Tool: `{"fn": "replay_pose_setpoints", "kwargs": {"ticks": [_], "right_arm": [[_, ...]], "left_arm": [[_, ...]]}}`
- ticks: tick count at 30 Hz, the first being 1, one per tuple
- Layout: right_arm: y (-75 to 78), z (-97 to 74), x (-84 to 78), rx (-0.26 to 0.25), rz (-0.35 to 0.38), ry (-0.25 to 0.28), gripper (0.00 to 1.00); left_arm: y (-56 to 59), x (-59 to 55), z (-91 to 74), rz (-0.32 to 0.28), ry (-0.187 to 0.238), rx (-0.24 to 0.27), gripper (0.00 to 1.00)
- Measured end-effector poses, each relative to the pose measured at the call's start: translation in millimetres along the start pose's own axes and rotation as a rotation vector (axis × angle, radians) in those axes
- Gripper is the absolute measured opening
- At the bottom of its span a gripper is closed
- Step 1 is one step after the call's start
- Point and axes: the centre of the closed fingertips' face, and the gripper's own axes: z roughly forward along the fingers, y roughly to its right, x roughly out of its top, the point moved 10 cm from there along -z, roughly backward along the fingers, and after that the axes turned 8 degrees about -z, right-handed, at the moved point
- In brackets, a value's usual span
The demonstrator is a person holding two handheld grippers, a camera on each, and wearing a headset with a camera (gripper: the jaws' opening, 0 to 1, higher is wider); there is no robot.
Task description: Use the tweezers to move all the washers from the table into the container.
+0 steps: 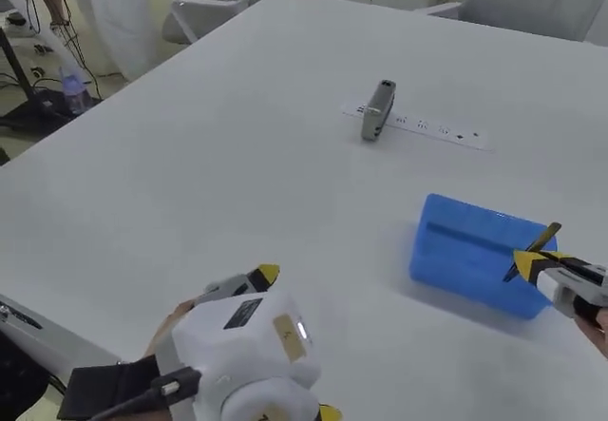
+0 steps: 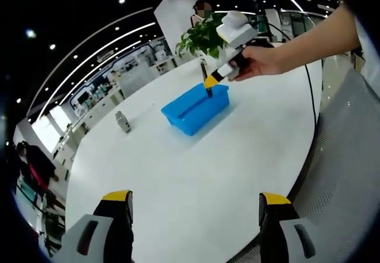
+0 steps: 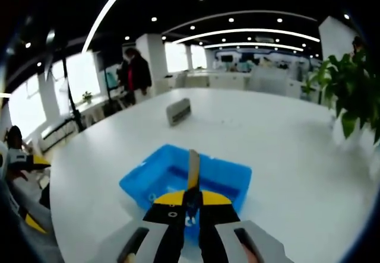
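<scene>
Your right tongs [image 3: 191,202] pinch the tweezers [image 3: 193,167], long axis pointing down into the blue container [image 3: 234,177] at the worktop's [image 1: 237,174] right; your left tongs [image 2: 196,197] rest spread, near left, well apart.

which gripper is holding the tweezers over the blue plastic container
The right gripper: its jaws are shut on the thin metal tweezers, held over the blue plastic container. The left gripper hangs open and empty over the white table.

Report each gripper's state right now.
Left gripper: open, jaws wide apart, holding nothing.
Right gripper: shut on the tweezers, their tips over the blue container.
</scene>
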Motion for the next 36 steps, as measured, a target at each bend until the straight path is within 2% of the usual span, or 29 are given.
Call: {"fn": "replay_pose_setpoints", "kwargs": {"ticks": [4,6,10,15,18,20,24,28,31,35,36], "right_arm": [[-1.7,4.7,-0.4,0.011,-0.013,-0.01,0.04],[-1.1,4.6,-1.8,0.01,-0.022,-0.018,0.04],[-1.5,6.1,-4.9,0.011,-0.022,-0.026,0.04],[-8.2,-6.1,6.5,0.01,-0.037,0.012,0.04],[-18.4,-21.1,16.3,0.019,-0.104,0.04,0.04],[-24.5,-30.8,22.6,0.012,-0.173,0.057,0.04],[-39.9,-46.3,28.8,0.043,-0.235,0.07,0.04],[-55.0,-61.0,29.7,0.096,-0.235,0.08,0.04],[-69.9,-69.6,25.7,0.134,-0.301,0.054,0.04],[-87.2,-77.8,14.9,0.194,-0.319,0.017,0.04],[-93.4,-80.5,10.4,0.209,-0.377,-0.008,0.04]], "left_arm": [[-2.9,1.9,-1.7,-0.031,0.011,-0.006,0.87],[-4.6,3.4,-2.5,-0.066,0.015,-0.023,0.83],[-10.0,11.2,-7.5,-0.124,0.049,-0.027,0.78],[-17.6,37.8,-18.1,-0.181,0.143,-0.057,0.69],[-20.8,60.7,-24.5,-0.182,0.212,-0.098,0.59],[-21.5,76.0,-27.4,-0.167,0.245,-0.119,0.55],[-19.1,101.6,-28.6,-0.154,0.3,-0.168,0.47],[-12.2,120.4,-23.9,-0.135,0.317,-0.242,0.37],[-4.7,131.6,-15.3,-0.1,0.292,-0.323,0.33],[2.8,139.2,-5.3,-0.066,0.265,-0.379,0.28],[5.6,141.0,-2.5,-0.056,0.26,-0.398,0.26]]}}
